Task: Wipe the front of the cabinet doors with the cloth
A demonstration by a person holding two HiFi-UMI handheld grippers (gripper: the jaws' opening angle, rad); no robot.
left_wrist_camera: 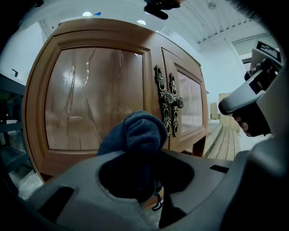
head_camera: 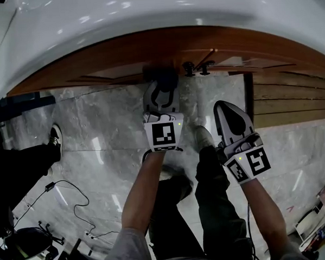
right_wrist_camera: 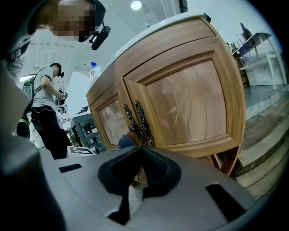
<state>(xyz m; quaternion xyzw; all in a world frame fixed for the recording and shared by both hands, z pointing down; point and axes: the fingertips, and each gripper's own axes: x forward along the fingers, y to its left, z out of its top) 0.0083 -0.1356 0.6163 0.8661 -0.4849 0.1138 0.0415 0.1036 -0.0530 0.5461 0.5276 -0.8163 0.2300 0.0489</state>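
The wooden cabinet [head_camera: 120,58] stands under a white top, with two panelled doors and ornate dark handles [head_camera: 197,68] where they meet. My left gripper [head_camera: 160,82] is shut on a bunched dark blue cloth [left_wrist_camera: 141,131], which is up against the lower part of the left door [left_wrist_camera: 90,99], just left of the handles [left_wrist_camera: 169,102]. Off to the right, my right gripper [head_camera: 223,108] hangs shut and empty above the floor, back from the right door [right_wrist_camera: 189,103]. In the right gripper view the cloth [right_wrist_camera: 126,141] peeks out below the handles [right_wrist_camera: 138,119].
Grey marble floor [head_camera: 97,130] lies below the cabinet, with black cables [head_camera: 74,205] at lower left. A bystander's shoe [head_camera: 55,139] is at the left. Wooden slatted steps [head_camera: 291,95] run along the right. Another person [right_wrist_camera: 45,108] stands far left by shelving.
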